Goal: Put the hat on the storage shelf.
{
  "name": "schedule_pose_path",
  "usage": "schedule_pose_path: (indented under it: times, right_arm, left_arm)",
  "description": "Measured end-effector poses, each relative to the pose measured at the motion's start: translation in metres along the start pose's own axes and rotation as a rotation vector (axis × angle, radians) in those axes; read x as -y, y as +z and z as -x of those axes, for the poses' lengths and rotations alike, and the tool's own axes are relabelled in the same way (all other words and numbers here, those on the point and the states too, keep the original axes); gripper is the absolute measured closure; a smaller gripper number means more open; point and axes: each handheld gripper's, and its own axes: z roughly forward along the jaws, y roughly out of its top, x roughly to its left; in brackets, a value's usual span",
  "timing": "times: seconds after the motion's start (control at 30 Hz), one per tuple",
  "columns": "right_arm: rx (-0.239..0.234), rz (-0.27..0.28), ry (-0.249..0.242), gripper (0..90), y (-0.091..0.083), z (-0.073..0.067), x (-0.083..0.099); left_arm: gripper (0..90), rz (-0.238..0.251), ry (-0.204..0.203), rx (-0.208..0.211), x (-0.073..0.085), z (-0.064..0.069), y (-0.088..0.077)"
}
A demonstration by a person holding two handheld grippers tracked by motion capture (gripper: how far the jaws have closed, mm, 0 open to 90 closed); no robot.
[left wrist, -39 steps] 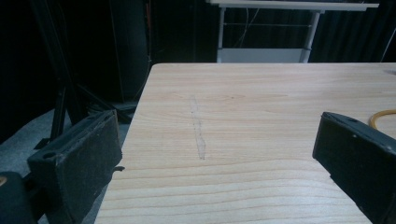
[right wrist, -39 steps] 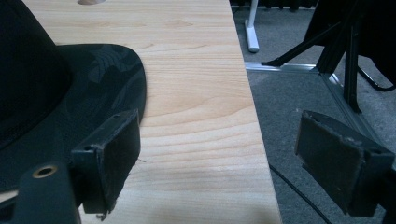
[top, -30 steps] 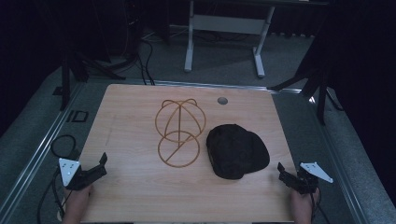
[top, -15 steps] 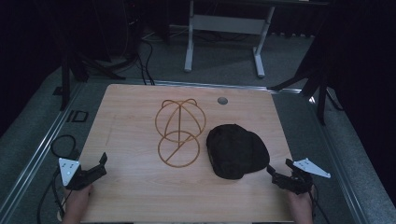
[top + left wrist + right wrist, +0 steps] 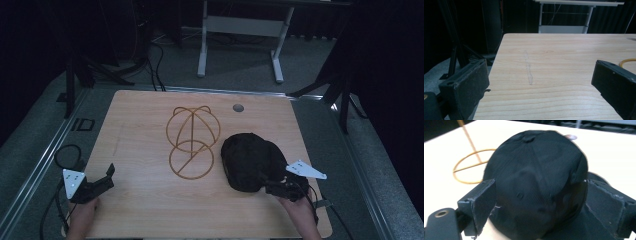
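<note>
A black cap (image 5: 252, 161) lies crown up on the right half of the wooden table (image 5: 140, 145). Beside it at mid-table stands a gold wire hat stand (image 5: 192, 142), a dome of hoops on a ring base. My right gripper (image 5: 267, 186) is at the cap's near edge. In the right gripper view it (image 5: 541, 195) stands open, one jaw on each side of the cap (image 5: 536, 170), with the wire ring (image 5: 471, 170) behind at the left. My left gripper (image 5: 106, 179) rests by the table's front left corner. It (image 5: 540, 75) is open over bare wood.
A small grey round insert (image 5: 238, 107) sits in the tabletop near the far edge. Behind the table are a white desk frame (image 5: 240, 27) and dark stands. A cable (image 5: 67, 152) loops on the floor at the left. The table's left edge (image 5: 496, 60) runs beside my left gripper.
My right gripper has moved left and inward from the table's right edge to the cap, and its jaws now straddle the cap's near side. The left gripper has stayed put.
</note>
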Motion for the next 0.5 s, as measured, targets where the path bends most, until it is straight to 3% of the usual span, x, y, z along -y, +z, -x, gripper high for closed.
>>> schedule_pose_path:
  times: [0.17, 0.3, 0.33, 0.37, 0.4, 0.43, 0.47, 0.5]
  right_arm:
    - [0.030, -0.003, -0.022, 10.3, 0.011, -0.008, -0.009]
    - [-0.026, 0.017, -0.080, 10.5, 0.014, -0.023, -0.017]
    - [-0.058, 0.010, -0.121, 10.5, 0.017, -0.033, -0.020]
    - [-0.058, 0.010, -0.121, 10.5, 0.017, -0.033, -0.020]
    - [-0.065, -0.007, -0.178, 10.8, 0.022, -0.043, -0.020]
    - [-0.065, -0.007, -0.178, 10.8, 0.022, -0.043, -0.020]
    - [-0.016, -0.025, -0.254, 12.6, 0.028, -0.052, -0.020]
    - [0.006, -0.025, -0.283, 13.1, 0.030, -0.054, -0.021]
  left_arm:
    - [1.7, -0.001, 0.000, 0.003, 0.000, 0.000, 0.000]
    - [1.7, -0.001, -0.001, 0.004, 0.000, 0.000, 0.000]
    - [1.7, 0.000, 0.001, 0.005, 0.000, 0.000, 0.000]
    - [1.7, 0.000, 0.001, 0.005, 0.000, 0.000, 0.000]
    - [1.7, 0.000, 0.001, 0.006, 0.000, 0.000, 0.000]
    - [1.7, 0.000, 0.001, 0.006, 0.000, 0.000, 0.000]
    - [1.6, -0.001, 0.000, 0.010, 0.000, 0.000, 0.000]
    - [1.7, -0.001, 0.000, 0.010, 0.000, 0.000, 0.000]
